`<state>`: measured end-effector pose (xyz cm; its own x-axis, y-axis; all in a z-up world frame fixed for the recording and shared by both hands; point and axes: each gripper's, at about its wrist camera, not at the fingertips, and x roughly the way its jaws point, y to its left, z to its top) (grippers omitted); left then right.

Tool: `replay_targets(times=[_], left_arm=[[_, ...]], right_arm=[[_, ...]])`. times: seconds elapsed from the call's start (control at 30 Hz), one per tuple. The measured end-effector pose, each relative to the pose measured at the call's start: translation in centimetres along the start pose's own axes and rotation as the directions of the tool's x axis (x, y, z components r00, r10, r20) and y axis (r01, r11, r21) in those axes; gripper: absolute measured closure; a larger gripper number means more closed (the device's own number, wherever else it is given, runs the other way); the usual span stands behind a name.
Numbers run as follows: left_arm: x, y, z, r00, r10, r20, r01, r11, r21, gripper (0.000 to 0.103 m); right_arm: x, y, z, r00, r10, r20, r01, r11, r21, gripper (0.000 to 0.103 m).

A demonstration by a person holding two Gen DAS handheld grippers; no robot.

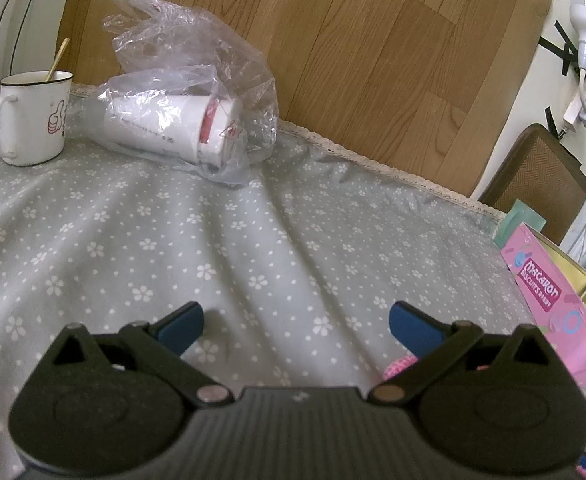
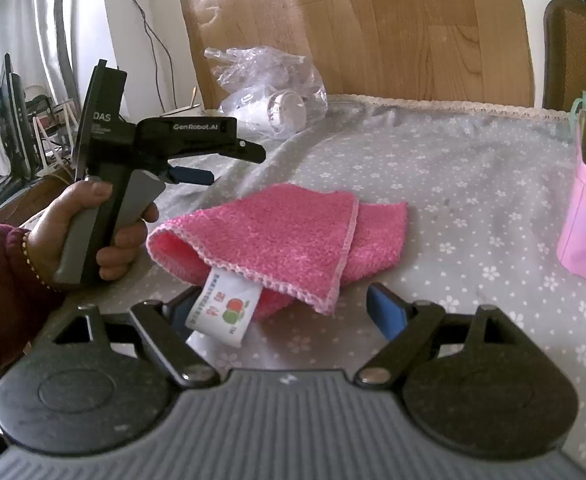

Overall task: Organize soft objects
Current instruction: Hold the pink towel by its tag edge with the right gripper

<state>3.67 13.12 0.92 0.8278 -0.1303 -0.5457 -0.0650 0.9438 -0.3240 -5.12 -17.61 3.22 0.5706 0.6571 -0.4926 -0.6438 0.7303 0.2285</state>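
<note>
A pink towel [image 2: 289, 236] lies folded on the flowered tablecloth [image 2: 473, 184], with a white label [image 2: 225, 308] sticking out at its near edge. My right gripper [image 2: 283, 312] is open, its blue fingers either side of the towel's near edge and just above the cloth. My left gripper [image 1: 296, 326] is open and empty over bare cloth; a bit of pink towel [image 1: 400, 366] shows under its right finger. In the right wrist view the left gripper [image 2: 197, 168] is held by a hand to the left of the towel.
A white mug [image 1: 29, 116] with a stick stands at the far left. A clear plastic bag with paper cups [image 1: 181, 120] lies at the back. A pink Macaron biscuit tin [image 1: 561, 308] stands open at the right edge. A wooden board [image 1: 373, 52] leans behind the table.
</note>
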Motion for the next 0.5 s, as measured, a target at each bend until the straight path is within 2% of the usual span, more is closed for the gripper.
replay_targets(times=[0.5], left_arm=[[0.01, 0.01, 0.03, 1.0, 0.0, -0.001, 0.0, 1.0, 0.0, 0.0]], right_arm=[[-0.04, -0.09, -0.01, 1.0, 0.006, 0.004, -0.006, 1.0, 0.014, 0.015]])
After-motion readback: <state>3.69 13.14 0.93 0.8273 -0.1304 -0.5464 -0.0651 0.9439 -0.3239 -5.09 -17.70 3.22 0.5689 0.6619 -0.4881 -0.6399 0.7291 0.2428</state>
